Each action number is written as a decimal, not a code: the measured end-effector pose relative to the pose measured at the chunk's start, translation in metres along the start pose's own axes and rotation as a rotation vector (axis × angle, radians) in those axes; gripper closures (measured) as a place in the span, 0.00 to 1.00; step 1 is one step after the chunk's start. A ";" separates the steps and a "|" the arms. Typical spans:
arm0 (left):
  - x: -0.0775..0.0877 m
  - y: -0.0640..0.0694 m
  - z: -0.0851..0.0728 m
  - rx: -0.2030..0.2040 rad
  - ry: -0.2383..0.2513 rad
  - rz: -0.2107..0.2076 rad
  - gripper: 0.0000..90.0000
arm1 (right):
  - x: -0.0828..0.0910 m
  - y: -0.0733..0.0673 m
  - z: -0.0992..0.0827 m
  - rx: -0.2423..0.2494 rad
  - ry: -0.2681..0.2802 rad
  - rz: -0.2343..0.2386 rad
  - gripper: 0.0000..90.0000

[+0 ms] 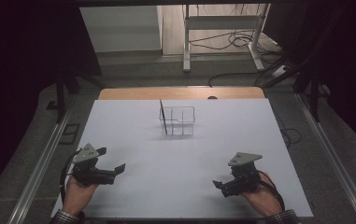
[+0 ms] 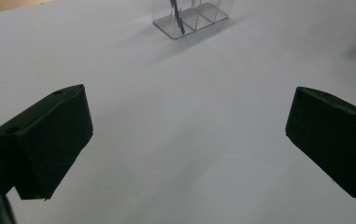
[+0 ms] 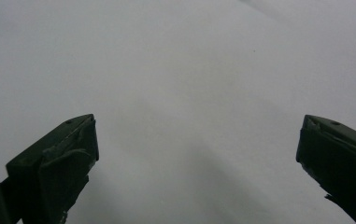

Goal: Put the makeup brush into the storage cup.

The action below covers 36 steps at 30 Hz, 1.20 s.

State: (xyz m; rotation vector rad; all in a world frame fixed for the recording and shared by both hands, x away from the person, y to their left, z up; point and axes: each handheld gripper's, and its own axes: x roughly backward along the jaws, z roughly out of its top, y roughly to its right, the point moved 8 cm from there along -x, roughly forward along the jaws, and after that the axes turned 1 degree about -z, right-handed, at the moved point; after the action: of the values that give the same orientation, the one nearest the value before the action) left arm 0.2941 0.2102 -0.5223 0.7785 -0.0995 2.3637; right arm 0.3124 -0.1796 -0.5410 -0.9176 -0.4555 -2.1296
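Two grippers low over white table (image 1: 185, 154), near edge. Clear divided container (image 1: 177, 121) mid-table toward far side, well apart from both, dark stick (image 1: 163, 117) upright in its left compartment. Left gripper (image 1: 112, 161) jaws wide apart, holding nothing; right gripper (image 1: 220, 185) same.

Each hand-held gripper is a compact black block of matte plastic capped by a grey three-cornered plate dotted with small dark holes. The left hand-held gripper (image 1: 112, 161) ends in two chunky black jaws, wedge-shaped with flat faces, each with small round holes along its top edge. The right hand-held gripper (image 1: 217, 184) has the same wedge jaws, though their edges look scuffed and chipped pale. A black cable loops from the back of each unit past the wrist. The left hand (image 1: 78, 190) and right hand (image 1: 259, 196) emerge from cuffs of dark checked fabric.
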 end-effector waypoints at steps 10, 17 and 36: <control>0.008 0.002 -0.007 0.003 -0.003 0.003 0.01 | 0.004 0.002 -0.002 -0.012 0.010 -0.006 0.00; 0.012 0.004 -0.012 0.009 -0.003 0.003 0.01 | 0.007 0.003 -0.003 -0.020 0.022 -0.013 0.00; 0.023 0.009 -0.025 0.008 -0.013 0.014 0.01 | 0.019 0.007 -0.009 -0.047 0.046 -0.030 0.00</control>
State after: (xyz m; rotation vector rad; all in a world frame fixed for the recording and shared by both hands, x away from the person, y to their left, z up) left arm 0.2617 0.2225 -0.5284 0.8000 -0.1016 2.3742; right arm 0.3048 -0.1984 -0.5332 -0.8913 -0.3990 -2.1920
